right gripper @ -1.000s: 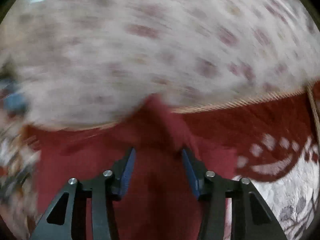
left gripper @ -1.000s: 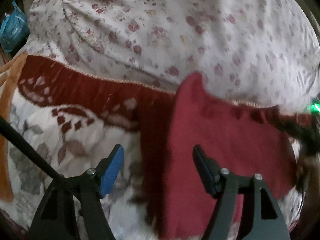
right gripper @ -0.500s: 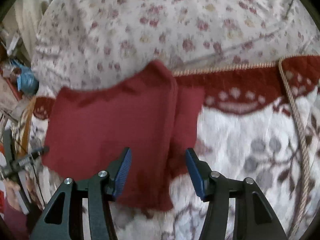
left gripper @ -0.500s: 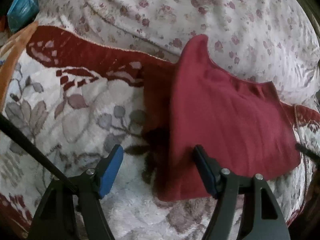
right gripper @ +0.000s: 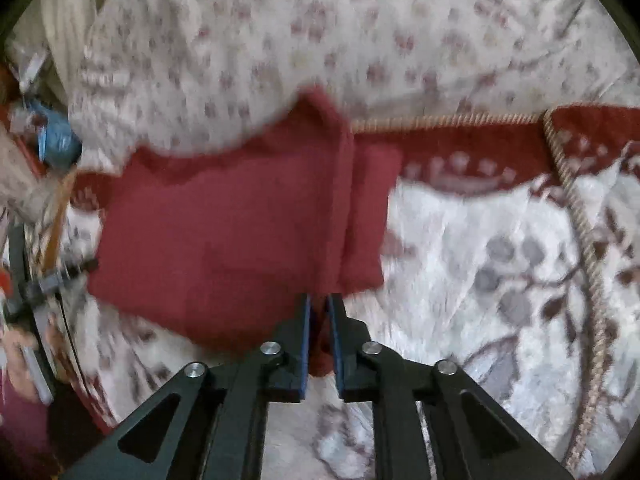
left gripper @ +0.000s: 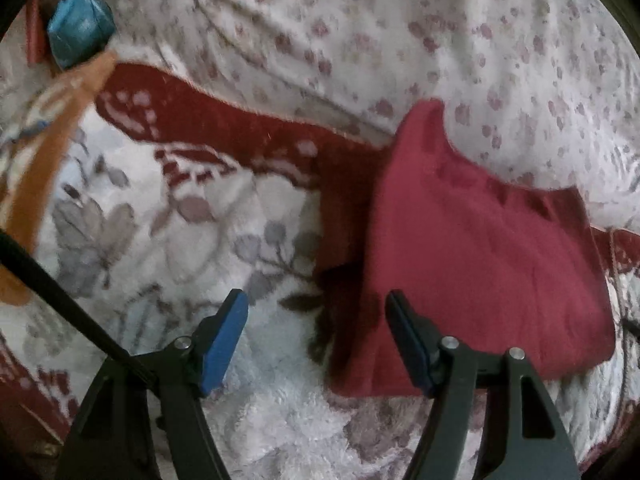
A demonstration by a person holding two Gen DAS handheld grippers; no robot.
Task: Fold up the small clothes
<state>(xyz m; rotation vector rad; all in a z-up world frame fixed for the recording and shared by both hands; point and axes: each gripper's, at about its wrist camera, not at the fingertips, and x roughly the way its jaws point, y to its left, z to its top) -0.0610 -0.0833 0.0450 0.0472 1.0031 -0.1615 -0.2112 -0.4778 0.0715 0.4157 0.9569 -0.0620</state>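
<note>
The folded red garment (left gripper: 472, 264) lies centre-right on the floral blanket (left gripper: 168, 240); the left gripper (left gripper: 316, 320) hovers spread, empty; the right gripper (right gripper: 318, 312) is closing, nearly clenched, nothing visibly pinched

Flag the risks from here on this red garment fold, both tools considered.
1. The right tool is closing with nothing clearly pinched; the red garment lies beyond its tips, so it may shut on air or snag the fleece blanket.
2. The garment's top corner rides up on the floral pillow, so the next fold may come out skewed.
3. The left tool hangs open over the folded edge; a deep grab could take the blanket too.
</note>
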